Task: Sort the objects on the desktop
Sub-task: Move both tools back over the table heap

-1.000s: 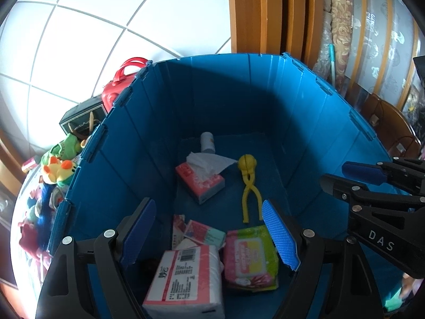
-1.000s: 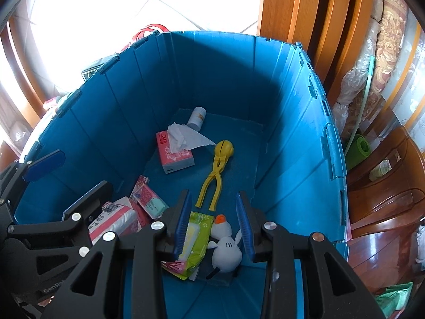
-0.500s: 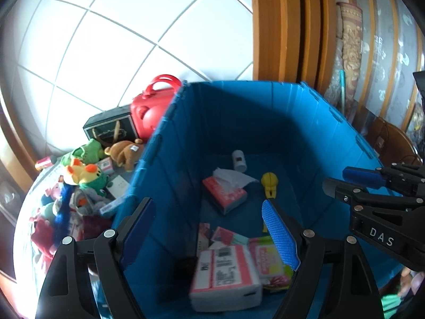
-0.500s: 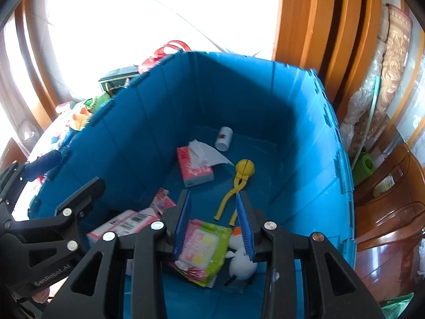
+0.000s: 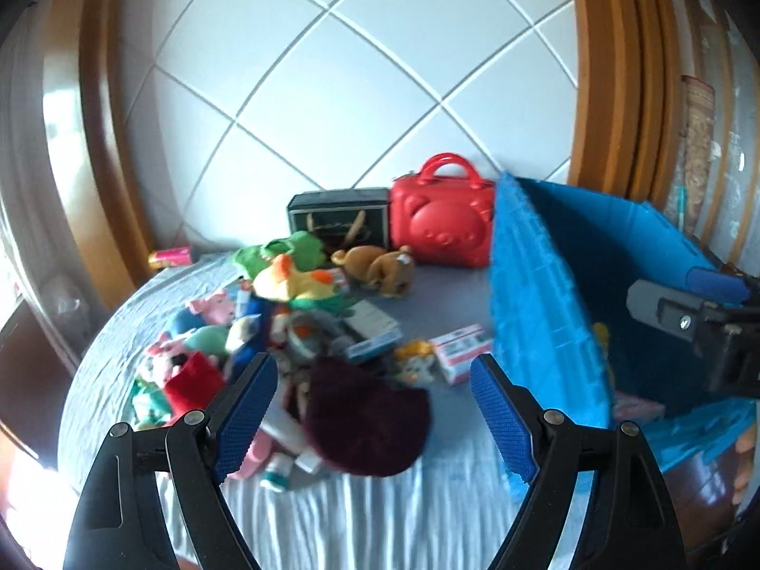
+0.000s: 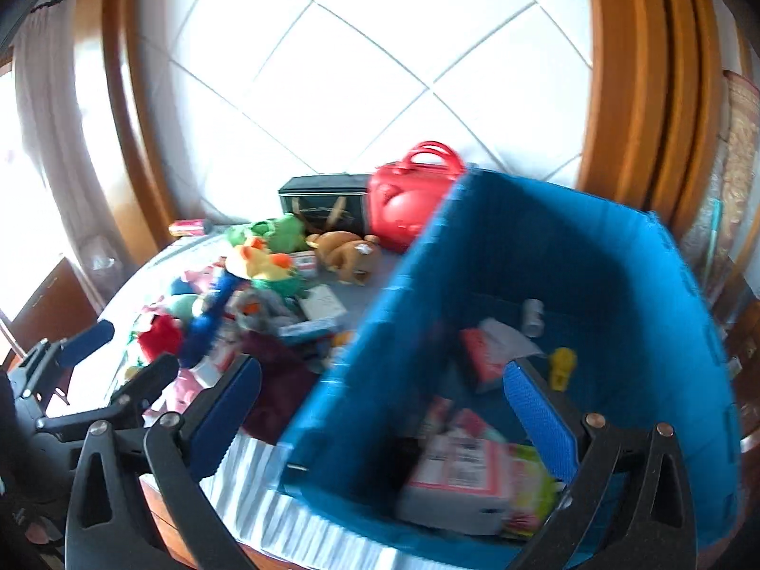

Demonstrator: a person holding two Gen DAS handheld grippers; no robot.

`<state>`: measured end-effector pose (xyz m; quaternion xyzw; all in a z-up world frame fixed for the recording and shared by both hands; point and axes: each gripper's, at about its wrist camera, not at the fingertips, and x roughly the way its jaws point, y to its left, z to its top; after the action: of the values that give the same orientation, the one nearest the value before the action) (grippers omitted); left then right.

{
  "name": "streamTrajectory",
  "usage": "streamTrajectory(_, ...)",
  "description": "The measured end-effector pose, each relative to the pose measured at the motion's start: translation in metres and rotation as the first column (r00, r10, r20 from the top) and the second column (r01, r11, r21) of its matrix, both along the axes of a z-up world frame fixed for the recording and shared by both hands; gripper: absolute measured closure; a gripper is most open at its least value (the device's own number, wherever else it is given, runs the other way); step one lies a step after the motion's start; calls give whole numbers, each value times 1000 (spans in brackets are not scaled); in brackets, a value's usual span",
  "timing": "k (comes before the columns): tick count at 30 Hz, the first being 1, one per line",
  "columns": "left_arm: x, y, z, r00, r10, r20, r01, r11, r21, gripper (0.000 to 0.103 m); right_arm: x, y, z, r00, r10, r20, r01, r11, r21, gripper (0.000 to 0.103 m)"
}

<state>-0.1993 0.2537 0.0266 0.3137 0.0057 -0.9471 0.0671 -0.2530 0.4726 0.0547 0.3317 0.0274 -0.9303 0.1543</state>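
Gaping left tool (image 5: 370, 408): blue ribbed pads apart, lower centre, empty.
Right tool (image 6: 380, 408): apart, empty.
Toys (image 5: 285, 313): soft plush heap, centre-left, on surface (image 5: 380, 513).
Crate (image 6: 593, 247): one, ribbed blue plastic, right.

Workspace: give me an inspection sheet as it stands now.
Surface: table under a grey-striped cloth.
Job's things: blue bin holds a tissue pack, a pink tissue box, a yellow tool and a small bottle.
Clutter: pile of plush toys, brown bear, maroon plush, small boxes, red case, black box.
Grippers: left gripper open, empty; right gripper open, empty.
Cables: nothing seen.
Surroundings: tiled wall, wooden frames.
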Motion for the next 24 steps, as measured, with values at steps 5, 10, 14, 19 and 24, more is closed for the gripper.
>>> streamTrajectory(5, 24, -89, -30, 993, 113, 41, -113, 994, 3, 19, 16, -81, -12, 997, 67, -24, -68, 997, -28, 0)
streamTrajectory(10, 45, -158, -69, 974, 212, 84, -211, 977, -21, 19, 21, -147, -48, 986, 164, 29, -163, 986, -28, 0)
streamTrajectory(14, 51, -201, -104, 946, 296, 131, -297, 955, -14, 19, 7, -181, -99, 968, 201, 147, -201, 979, -18, 0)
streamTrajectory(19, 45, -231, -142, 917, 341, 207, -343, 939, -25, 19, -9, -207, -160, 930, 240, 279, -244, 970, -22, 0)
streamTrajectory(24, 42, -256, -174, 892, 364, 268, -367, 929, -44, 19, -31, -241, -198, 888, 287, 358, -292, 955, -40, 0)
